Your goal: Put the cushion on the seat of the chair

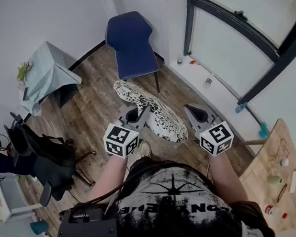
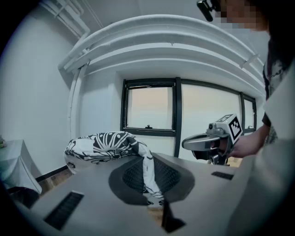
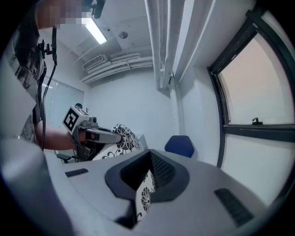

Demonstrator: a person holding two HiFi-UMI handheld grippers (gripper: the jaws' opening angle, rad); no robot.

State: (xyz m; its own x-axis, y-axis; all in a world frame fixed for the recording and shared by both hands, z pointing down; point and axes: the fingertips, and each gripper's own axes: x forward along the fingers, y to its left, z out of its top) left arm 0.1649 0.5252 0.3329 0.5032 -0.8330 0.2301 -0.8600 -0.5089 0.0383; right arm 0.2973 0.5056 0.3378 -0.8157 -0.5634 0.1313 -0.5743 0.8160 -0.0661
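cushion [image 1: 156, 113] before chair [image 1: 132, 45], draped table [image 1: 47, 73] left

Above wood plank floor [image 1: 93, 115]: black-and-white patterned fabric cushion [image 1: 151, 110], just short of blue plastic chair [image 1: 132, 42] at wall. Cushion's near left edge in left hand-held gripper [image 1: 134, 113], right edge in right hand-held gripper [image 1: 195, 113]. Left of chair: cloth-draped side table [image 1: 47, 73]. Far right: light wooden tabletop [image 1: 269, 165].

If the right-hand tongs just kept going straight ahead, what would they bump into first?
Probably the blue chair, straight beyond the right tongs, which grip the cushion; depth is unclear.
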